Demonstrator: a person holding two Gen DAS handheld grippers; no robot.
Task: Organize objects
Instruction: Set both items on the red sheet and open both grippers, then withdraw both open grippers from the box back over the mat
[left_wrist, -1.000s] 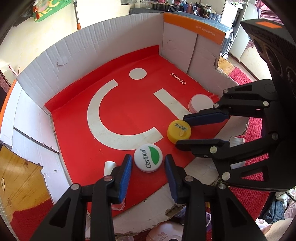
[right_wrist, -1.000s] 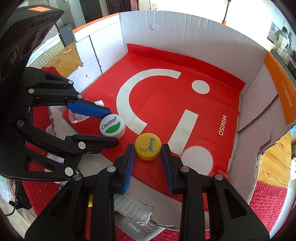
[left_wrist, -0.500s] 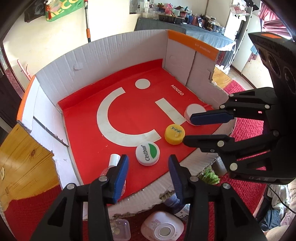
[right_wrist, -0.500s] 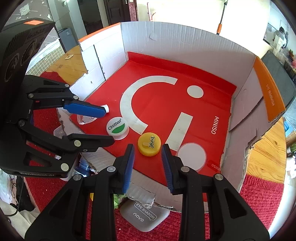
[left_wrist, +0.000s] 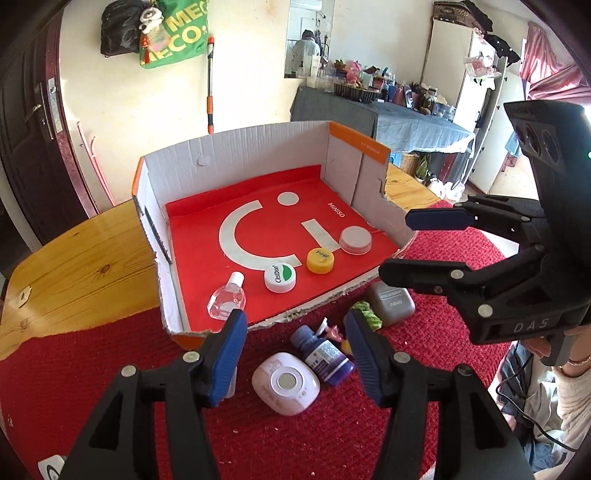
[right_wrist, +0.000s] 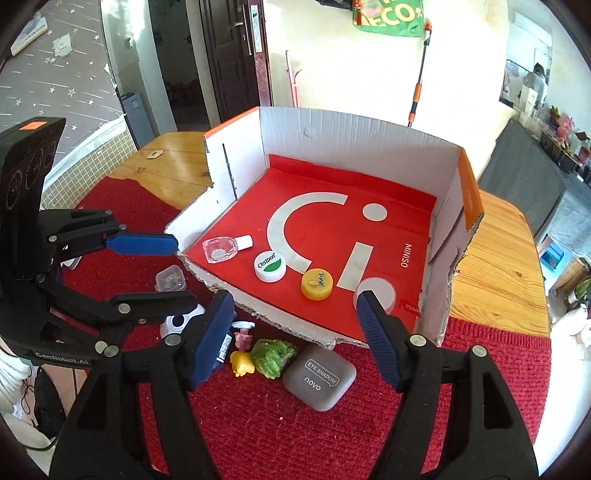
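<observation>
While both claws hung over the red mat, the left gripper had its jaws spreading apart with nothing pressed between them. Just beyond its left fingertip, inside the cardboard box, lay a clear bottle with a white cap; a small clear case behind that finger was mostly hidden. Between and below the fingers sat a white rounded case and a purple bottle, whose label was too small to read. Further ahead in the box were a Cestbon jar, a yellow jar and a white disc. Past the right finger, a green tuft and tiny pink and yellow pieces were partly covered, beside a grey novo compact.

The right gripper was likewise opening, empty. Its left finger hid most of the purple bottle; a yellow figure, the tuft and the compact lay between its fingers, and its right fingertip covered part of the white disc.
</observation>
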